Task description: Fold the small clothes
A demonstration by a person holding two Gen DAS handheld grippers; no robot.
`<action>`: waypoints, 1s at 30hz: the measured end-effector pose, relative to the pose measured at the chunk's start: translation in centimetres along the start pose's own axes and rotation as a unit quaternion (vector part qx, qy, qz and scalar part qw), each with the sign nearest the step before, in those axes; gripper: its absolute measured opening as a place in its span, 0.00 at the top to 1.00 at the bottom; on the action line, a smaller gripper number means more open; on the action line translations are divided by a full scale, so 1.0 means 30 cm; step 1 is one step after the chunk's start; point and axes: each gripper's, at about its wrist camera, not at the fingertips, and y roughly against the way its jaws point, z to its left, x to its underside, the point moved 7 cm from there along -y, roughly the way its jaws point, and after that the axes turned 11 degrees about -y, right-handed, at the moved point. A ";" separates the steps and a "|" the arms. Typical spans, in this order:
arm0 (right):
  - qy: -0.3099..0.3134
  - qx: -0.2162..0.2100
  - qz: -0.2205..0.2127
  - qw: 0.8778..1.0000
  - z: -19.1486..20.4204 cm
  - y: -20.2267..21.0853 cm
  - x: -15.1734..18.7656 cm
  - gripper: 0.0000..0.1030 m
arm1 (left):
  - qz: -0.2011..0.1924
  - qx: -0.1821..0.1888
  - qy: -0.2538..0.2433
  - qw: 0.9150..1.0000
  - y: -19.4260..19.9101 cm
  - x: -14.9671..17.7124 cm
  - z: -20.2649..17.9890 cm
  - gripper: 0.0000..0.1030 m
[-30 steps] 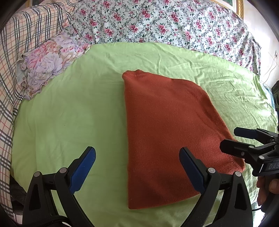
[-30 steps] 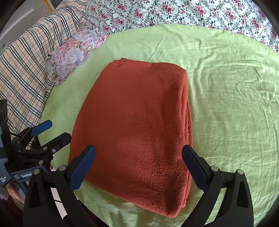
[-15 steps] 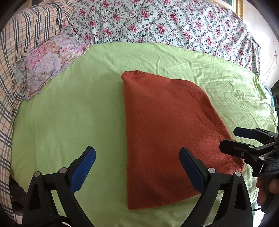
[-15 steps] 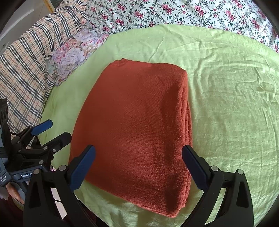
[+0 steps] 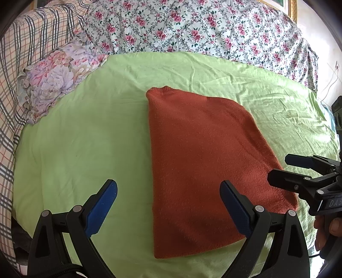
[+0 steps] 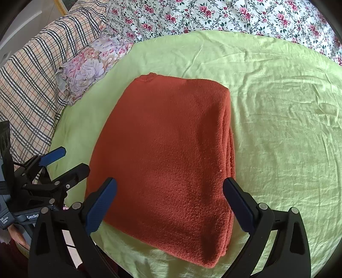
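Both grippers hang with their jaws spread wide and nothing between them. Ahead of the left gripper (image 5: 168,203), toward its right finger, lies the folded rust-orange sweater (image 5: 205,158) on the green bed sheet (image 5: 85,136). Straight ahead of the right gripper (image 6: 170,202) the same sweater shows its stacked folded layers along its right edge. Beyond it sit a floral pillow (image 6: 92,66), a plaid blanket (image 6: 32,81) and a rose-print quilt (image 6: 213,15).

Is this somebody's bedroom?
Most likely a bedroom. The folded orange sweater lies on a bed with a green sheet, a flowered pillow and a floral quilt.
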 end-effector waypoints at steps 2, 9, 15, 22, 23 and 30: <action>0.000 0.000 0.000 1.000 0.000 -0.001 -0.001 0.04 | 0.000 0.000 0.000 1.000 -0.001 0.001 0.000 0.06; 0.000 -0.001 0.001 1.000 -0.008 -0.003 -0.006 0.04 | 0.003 0.003 0.000 1.000 -0.011 -0.005 0.001 0.06; -0.003 -0.002 0.004 1.000 -0.017 -0.010 -0.021 0.04 | 0.007 0.003 -0.001 1.000 -0.025 -0.005 0.005 0.06; -0.003 -0.002 0.005 1.000 -0.022 -0.017 -0.020 0.04 | 0.010 0.004 -0.002 1.000 -0.032 -0.006 0.000 0.06; -0.003 -0.002 0.005 1.000 -0.022 -0.017 -0.020 0.04 | 0.010 0.004 -0.001 1.000 -0.032 -0.006 -0.002 0.06; -0.007 -0.002 0.006 1.000 -0.030 -0.029 -0.019 0.04 | 0.013 0.004 -0.003 1.000 -0.038 -0.009 -0.005 0.06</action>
